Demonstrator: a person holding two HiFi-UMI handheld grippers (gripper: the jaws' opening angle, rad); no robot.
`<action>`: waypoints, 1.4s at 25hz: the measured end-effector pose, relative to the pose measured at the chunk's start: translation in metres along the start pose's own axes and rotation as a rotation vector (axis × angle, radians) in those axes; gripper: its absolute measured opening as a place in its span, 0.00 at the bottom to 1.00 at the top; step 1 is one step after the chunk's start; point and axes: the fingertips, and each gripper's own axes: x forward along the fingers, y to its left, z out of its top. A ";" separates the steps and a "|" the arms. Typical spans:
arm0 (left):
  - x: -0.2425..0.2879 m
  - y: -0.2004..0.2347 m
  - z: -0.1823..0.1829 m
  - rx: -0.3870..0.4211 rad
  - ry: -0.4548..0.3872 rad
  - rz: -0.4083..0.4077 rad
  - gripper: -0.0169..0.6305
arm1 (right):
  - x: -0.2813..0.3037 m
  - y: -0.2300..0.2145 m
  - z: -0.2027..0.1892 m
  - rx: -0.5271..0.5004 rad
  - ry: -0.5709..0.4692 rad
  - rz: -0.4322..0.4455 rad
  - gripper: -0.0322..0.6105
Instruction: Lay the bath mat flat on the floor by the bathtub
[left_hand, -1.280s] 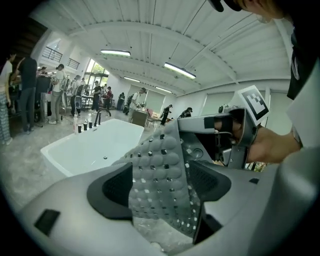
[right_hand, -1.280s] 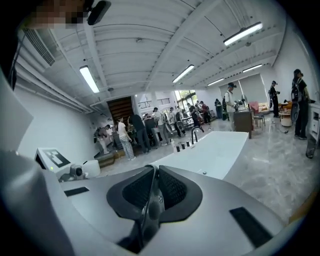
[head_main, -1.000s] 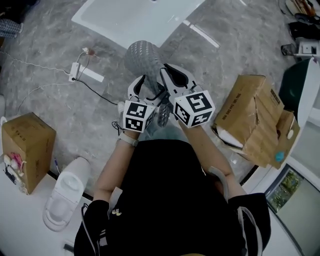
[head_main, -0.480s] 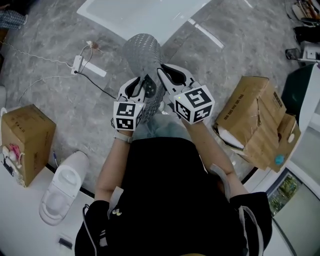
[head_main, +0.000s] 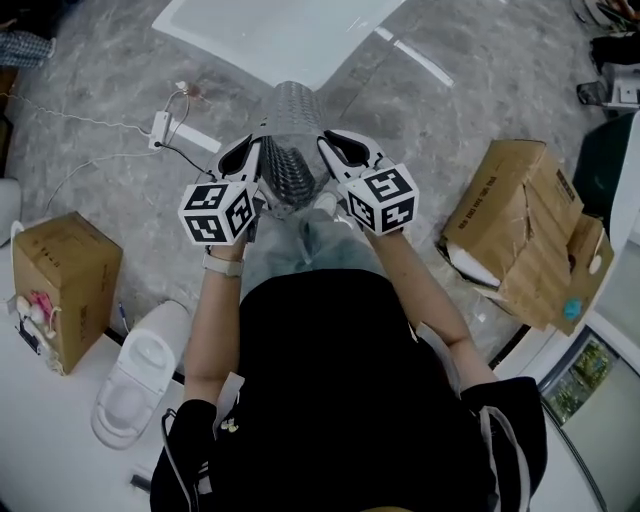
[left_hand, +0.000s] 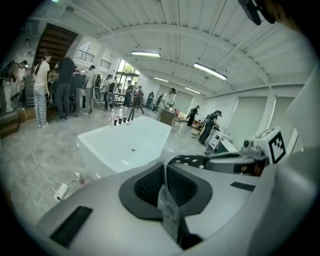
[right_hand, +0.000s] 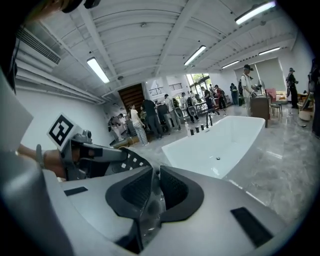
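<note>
Bath mat (head_main: 288, 150), grey and studded, hangs bunched between both tongs above the floor (head_main: 450, 130), just short of the bathtub (head_main: 270, 35). It looks light, limp and rubbery, so it should droop and fold unless it is held by its edge at points well apart. At far left stands a cardboard box (head_main: 60, 280), and nearer lies a power strip (head_main: 160, 127) whose cable could catch the mat's left side. The left gripper (head_main: 243, 160) is clamped tight on the mat's thin edge. The right gripper (head_main: 345, 148) has just been easing open slightly, with the edge still pinched between its pads. An opened carton (head_main: 510, 220) limits room on the right; bare floor lies ahead.
</note>
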 end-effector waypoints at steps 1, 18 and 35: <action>-0.003 -0.003 0.004 -0.015 -0.005 -0.008 0.07 | 0.000 0.001 -0.005 0.005 -0.007 -0.001 0.15; -0.069 0.032 0.043 0.004 -0.036 0.037 0.07 | 0.087 0.051 -0.106 0.000 0.110 0.093 0.47; -0.104 0.169 0.020 0.035 0.060 -0.004 0.07 | 0.164 0.079 -0.173 0.091 0.302 -0.191 0.12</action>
